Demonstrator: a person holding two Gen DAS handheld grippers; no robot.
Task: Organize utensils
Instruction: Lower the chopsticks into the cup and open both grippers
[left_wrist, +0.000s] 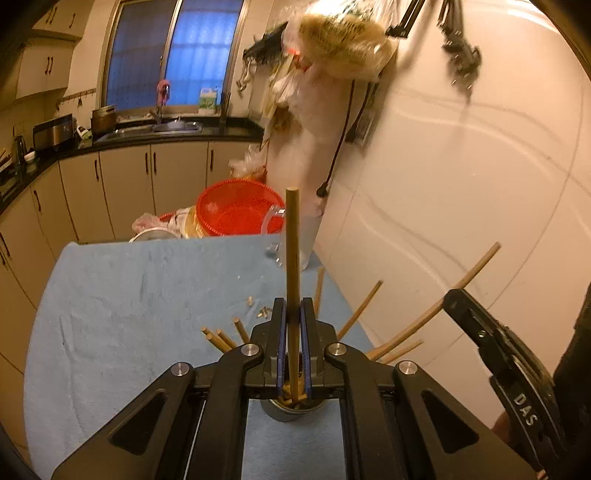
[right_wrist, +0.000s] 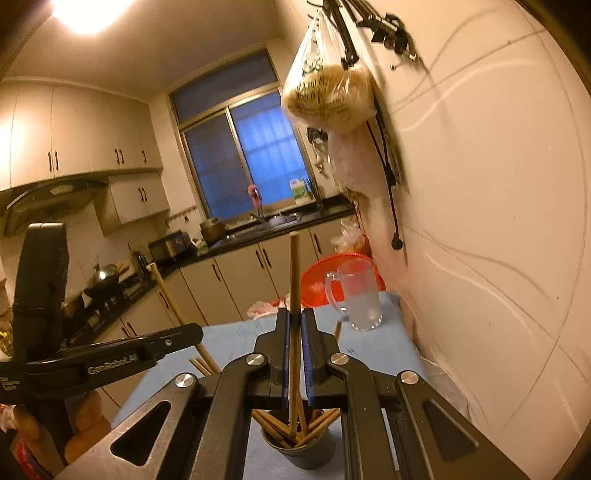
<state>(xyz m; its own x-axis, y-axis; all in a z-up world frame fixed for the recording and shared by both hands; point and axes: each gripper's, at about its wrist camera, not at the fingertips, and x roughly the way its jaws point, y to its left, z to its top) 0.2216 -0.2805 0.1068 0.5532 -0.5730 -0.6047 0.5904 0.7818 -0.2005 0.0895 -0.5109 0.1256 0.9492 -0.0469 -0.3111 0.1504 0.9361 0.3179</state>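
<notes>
My left gripper (left_wrist: 292, 310) is shut on a wooden chopstick (left_wrist: 292, 258) that stands upright, its lower end in a grey cup (left_wrist: 291, 411) below the jaws. Several other chopsticks (left_wrist: 360, 310) fan out of the cup. My right gripper (right_wrist: 294, 321) is shut on an upright chopstick (right_wrist: 294, 273) whose lower end sits in the same grey cup (right_wrist: 299, 452) among several chopsticks (right_wrist: 273, 424). The right gripper shows at the right of the left wrist view (left_wrist: 491, 332); the left gripper shows at the left of the right wrist view (right_wrist: 110, 358). A blue cloth (left_wrist: 147, 295) covers the table.
A clear glass mug (right_wrist: 360, 295) stands at the table's far right by the wall. A red basket (left_wrist: 236, 206) and bags lie behind the table's far edge. Small wood bits (left_wrist: 258, 310) lie on the cloth. Cabinets and counter (left_wrist: 166, 136) run left and behind.
</notes>
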